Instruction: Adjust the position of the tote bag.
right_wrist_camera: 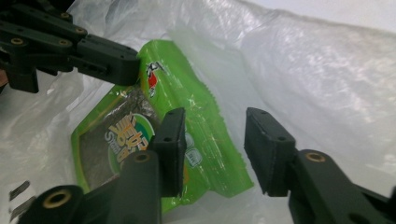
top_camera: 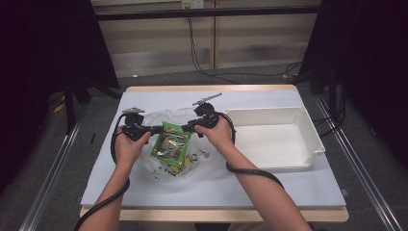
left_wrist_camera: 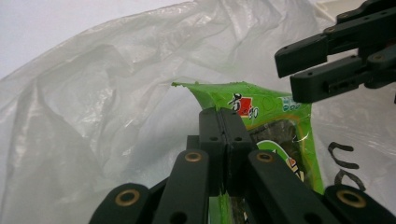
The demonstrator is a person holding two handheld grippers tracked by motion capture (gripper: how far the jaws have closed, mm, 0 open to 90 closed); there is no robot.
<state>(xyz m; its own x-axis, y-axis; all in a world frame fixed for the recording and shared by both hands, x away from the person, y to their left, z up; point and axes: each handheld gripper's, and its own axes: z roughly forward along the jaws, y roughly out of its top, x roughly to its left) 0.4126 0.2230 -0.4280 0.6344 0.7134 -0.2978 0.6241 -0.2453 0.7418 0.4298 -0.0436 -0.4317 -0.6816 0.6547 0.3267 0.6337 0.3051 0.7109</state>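
Left hand (top_camera: 126,147): nearest the table's front edge, forearm coming in from below, cable trailing off it.
Right hand (top_camera: 217,134): same depth, wrapped round its gripper, cable looping along the forearm.
Left gripper (left_wrist_camera: 225,122): jaws pressed together on the upper edge of the green snack packet (top_camera: 170,145).
Right gripper (right_wrist_camera: 214,149): jaws apart, one on either side of the packet's corner, pads not pressing it.
Packet: between the two grippers, tilted, lying on a clear plastic bag (top_camera: 180,166).
Bag: crumpled, spread over the white table sheet (top_camera: 269,185); its film rises behind the packet and blocks the view past it.
White bin (top_camera: 308,126): farther right, beside the right gripper, apart from the bag.
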